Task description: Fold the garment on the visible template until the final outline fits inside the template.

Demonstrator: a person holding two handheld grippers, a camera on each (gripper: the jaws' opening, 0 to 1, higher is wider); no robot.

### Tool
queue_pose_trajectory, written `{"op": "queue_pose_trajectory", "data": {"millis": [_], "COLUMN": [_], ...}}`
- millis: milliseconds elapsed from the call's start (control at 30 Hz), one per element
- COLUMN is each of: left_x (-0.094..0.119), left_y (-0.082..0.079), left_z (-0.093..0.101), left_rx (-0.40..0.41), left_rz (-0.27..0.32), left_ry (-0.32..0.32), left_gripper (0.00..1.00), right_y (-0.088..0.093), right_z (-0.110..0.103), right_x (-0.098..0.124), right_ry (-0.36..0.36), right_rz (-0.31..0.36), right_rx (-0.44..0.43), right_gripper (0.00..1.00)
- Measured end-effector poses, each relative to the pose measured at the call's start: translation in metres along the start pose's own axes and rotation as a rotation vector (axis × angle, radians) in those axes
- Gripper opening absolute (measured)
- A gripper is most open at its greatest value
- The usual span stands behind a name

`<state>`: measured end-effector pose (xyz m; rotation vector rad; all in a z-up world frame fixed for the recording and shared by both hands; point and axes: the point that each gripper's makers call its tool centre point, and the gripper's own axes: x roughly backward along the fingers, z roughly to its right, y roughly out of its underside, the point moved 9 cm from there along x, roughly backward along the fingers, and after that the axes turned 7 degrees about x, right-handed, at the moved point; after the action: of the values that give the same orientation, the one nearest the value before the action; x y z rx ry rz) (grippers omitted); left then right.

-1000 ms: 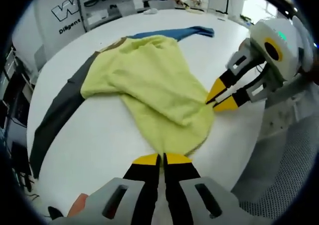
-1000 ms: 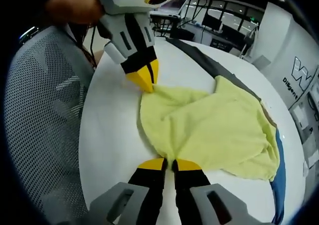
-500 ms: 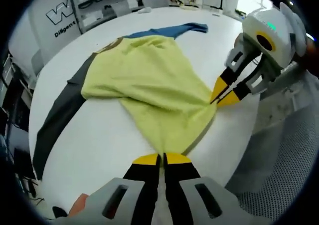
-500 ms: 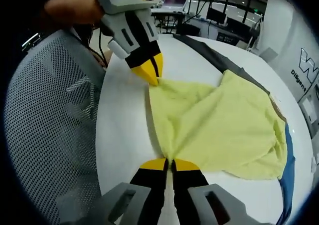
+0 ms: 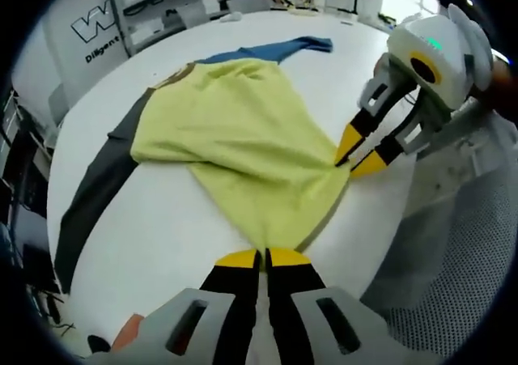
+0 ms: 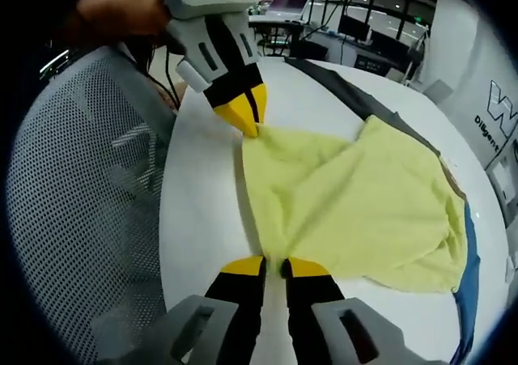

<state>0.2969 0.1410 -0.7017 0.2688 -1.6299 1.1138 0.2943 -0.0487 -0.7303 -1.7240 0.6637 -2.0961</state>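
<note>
Smooth white round table (image 5: 170, 219) is seen in the left gripper view, carrying a soft, terry-textured yellow garment (image 5: 243, 138) with one grey sleeve (image 5: 97, 187) and one blue sleeve (image 5: 283, 51) spread outward. Its near hem is pinched between the closed yellow-tipped jaws of the left gripper (image 5: 261, 258); the right gripper (image 5: 356, 156) is clamped on a neighbouring corner. In the right gripper view, the garment (image 6: 364, 211) lies flattened, wrinkled near the right gripper (image 6: 275, 265), whose jaws are closed on the hem; the left gripper (image 6: 247, 122) nips the far corner beside a mesh chair (image 6: 81, 219).
</note>
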Motion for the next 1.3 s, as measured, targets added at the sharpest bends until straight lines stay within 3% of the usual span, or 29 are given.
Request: {"op": "queue_pose_trajectory", "data": {"millis": [267, 600, 867, 1067, 1300], "left_x": [0.004, 0.008, 0.013, 0.024, 0.029], "left_y": [-0.003, -0.003, -0.010, -0.027, -0.060], "left_z": [-0.002, -0.006, -0.006, -0.010, -0.013], "left_rx": [-0.008, -0.002, -0.005, -0.015, 0.021], "left_rz": [0.005, 0.012, 0.026, 0.069, 0.143], "left_ry": [-0.004, -0.014, -0.015, -0.024, 0.009], "left_gripper": [0.00, 0.00, 0.00, 0.00, 0.00], "right_y": [0.008, 0.028, 0.025, 0.028, 0.035], "right_z": [0.004, 0.020, 0.036, 0.034, 0.030], "right_x": [0.015, 0.024, 0.021, 0.020, 0.022], "right_ry": [0.020, 0.093, 0.126, 0.120, 0.116], "right_rz": [0.036, 0.029, 0.028, 0.032, 0.022], "right_rx": [-0.038, -0.088, -0.095, -0.108, -0.123], "right_gripper": [0.09, 0.09, 0.09, 0.08, 0.07]}}
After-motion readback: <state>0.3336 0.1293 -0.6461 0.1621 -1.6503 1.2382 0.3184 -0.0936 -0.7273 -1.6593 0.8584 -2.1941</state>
